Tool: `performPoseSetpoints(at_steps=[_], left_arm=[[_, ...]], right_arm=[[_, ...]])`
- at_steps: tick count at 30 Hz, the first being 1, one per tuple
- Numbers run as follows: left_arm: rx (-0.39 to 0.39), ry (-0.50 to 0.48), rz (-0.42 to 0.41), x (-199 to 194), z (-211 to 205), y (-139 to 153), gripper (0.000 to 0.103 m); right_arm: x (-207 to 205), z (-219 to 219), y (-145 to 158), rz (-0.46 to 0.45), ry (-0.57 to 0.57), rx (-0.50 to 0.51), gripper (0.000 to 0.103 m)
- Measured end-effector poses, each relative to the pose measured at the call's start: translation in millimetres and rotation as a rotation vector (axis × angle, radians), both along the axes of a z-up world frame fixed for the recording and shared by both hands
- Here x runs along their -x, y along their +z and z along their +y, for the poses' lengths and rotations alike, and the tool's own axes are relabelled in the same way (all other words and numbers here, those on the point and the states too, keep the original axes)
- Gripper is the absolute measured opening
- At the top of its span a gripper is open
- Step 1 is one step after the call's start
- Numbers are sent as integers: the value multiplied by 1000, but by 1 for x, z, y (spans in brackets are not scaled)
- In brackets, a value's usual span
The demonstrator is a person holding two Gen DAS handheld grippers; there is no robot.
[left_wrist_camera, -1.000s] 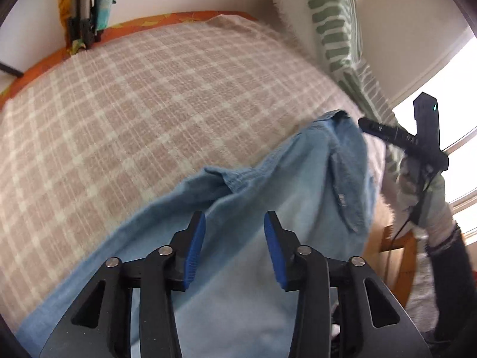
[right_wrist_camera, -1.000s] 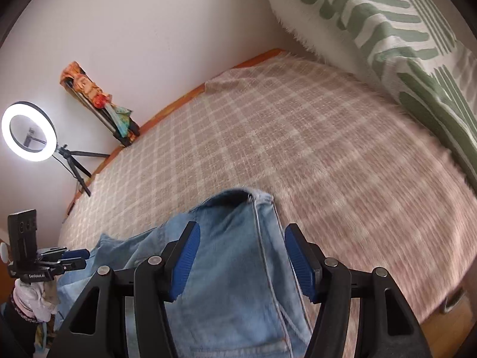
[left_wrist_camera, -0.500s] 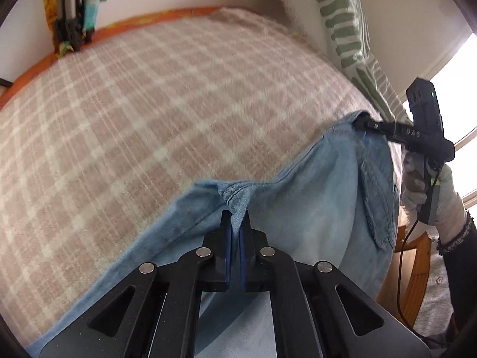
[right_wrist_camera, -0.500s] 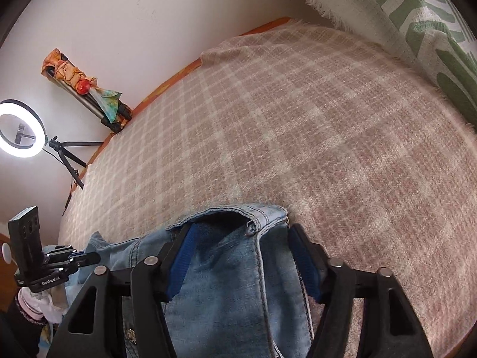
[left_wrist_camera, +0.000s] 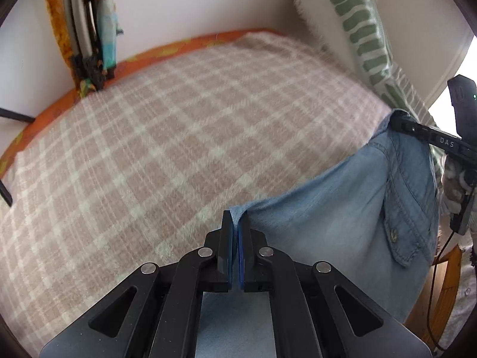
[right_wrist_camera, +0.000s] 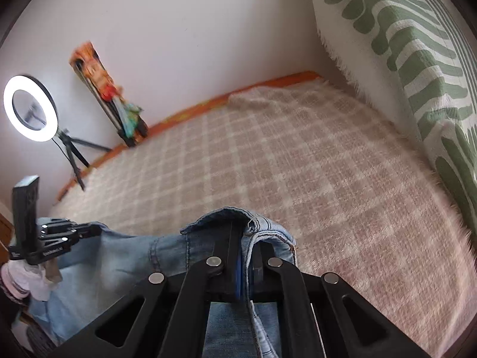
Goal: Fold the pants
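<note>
Denim in a pale, washed blue, the pants [left_wrist_camera: 342, 208] lie at the near edge of a bed, spread over a pink-and-cream checked blanket [left_wrist_camera: 179, 149], with part of the cloth hanging off the bed's edge. The left gripper [left_wrist_camera: 235, 220] points steeply down at the blanket, and its blue-padded jaws are pressed together on a thin corner of the denim's edge, which sticks up just past the fingertips. From there the cloth stretches to the right toward the right gripper [left_wrist_camera: 401, 123], which reaches in from the right side and bites the far upper corner of the garment. In the right wrist view that gripper [right_wrist_camera: 243, 238] tilts down less steeply; its jaws have just been closing and now pinch a thick folded band of denim with stitched seams, the cloth bunching up over the fingertips. A gloved hand [right_wrist_camera: 26, 280] carries the left gripper at the lower left there. Beyond the blanket, a green-and-white patterned pillow [right_wrist_camera: 417, 59] leans at the right, an orange bed edge [left_wrist_camera: 149, 53] runs along the white wall, and a lit ring light [right_wrist_camera: 29, 107] stands on a small tripod.
</note>
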State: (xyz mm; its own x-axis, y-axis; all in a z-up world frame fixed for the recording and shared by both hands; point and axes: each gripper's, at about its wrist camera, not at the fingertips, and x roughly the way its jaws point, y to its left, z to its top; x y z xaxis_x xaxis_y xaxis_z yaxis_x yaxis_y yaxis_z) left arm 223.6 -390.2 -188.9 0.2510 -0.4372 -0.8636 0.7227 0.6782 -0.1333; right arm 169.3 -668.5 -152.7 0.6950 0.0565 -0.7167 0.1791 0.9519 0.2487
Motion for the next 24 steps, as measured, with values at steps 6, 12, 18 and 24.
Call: performPoseSetpoints(at_steps=[6,12,18,24], left_arm=[[25,31,-41,-1,31,37,12],[147,99,-97,11,115,112,15],[179,166,-180,51,211,161,35],[145,210,-151,96,284,148,36]], right_arm=[[-13,4,-23,113,-13,90,16],[13,26,9,95,-10,197,39],[45,62,51,0,6,277,48],[75,127,76,-93,207,243,49]])
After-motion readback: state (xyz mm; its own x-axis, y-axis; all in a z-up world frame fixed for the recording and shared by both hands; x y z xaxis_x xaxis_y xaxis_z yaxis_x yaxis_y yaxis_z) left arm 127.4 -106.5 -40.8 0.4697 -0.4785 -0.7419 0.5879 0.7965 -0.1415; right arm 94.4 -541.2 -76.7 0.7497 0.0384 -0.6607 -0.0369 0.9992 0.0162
